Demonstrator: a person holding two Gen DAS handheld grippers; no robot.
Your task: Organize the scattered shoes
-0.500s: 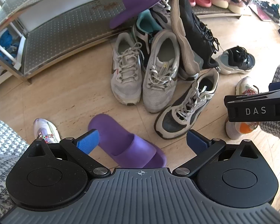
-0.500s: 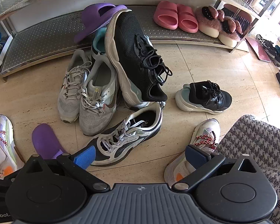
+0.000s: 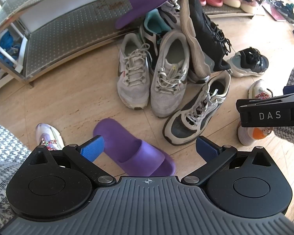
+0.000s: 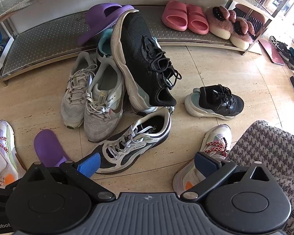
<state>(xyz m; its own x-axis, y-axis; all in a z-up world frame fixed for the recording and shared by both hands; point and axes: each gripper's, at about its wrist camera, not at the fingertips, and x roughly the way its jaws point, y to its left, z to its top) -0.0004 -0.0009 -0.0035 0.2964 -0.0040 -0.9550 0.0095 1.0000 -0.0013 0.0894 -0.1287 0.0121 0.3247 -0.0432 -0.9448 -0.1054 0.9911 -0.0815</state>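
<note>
Purple foam is lying nearest: a purple slide (image 3: pixel 135 152) is resting sole-down on the tiled floor (image 3: pixel 68 101), directly beneath the left gripper (image 3: pixel 149 148), whose blue pads are standing wide apart and holding nothing. It is looking light, squashy and a little springy, so pinching across the strap should be working better than clamping the thick sole. The right gripper (image 4: pixel 147 162) is likewise hanging with jaws fully spread and empty, above the toe of a grey-and-black trainer (image 4: pixel 131 146) lying tilted against the pile. That trainer is looking stiffer and heavier; taking it by the heel collar or the side wall of the opening seems the safest hold, since the loose laces are likely to be slipping.

Just beyond, two grey running shoes (image 3: pixel 151 78) are sitting side by side, toes toward the cameras, with a black sneaker (image 4: pixel 145 60) leaning on edge over them and probably ready to topple if the ones below are pulled first. Its partner, a small black shoe (image 4: pixel 215 101), is standing apart to the right. A second purple slide (image 4: pixel 103 19) is propped half onto the metal shoe rack (image 4: pixel 49 39), where pink slides (image 4: pixel 186 17) and fluffy slippers (image 4: pixel 225 23) are already sitting in pairs. Something teal is buried in the heap; I cannot tell which shoe it belongs to.
</note>
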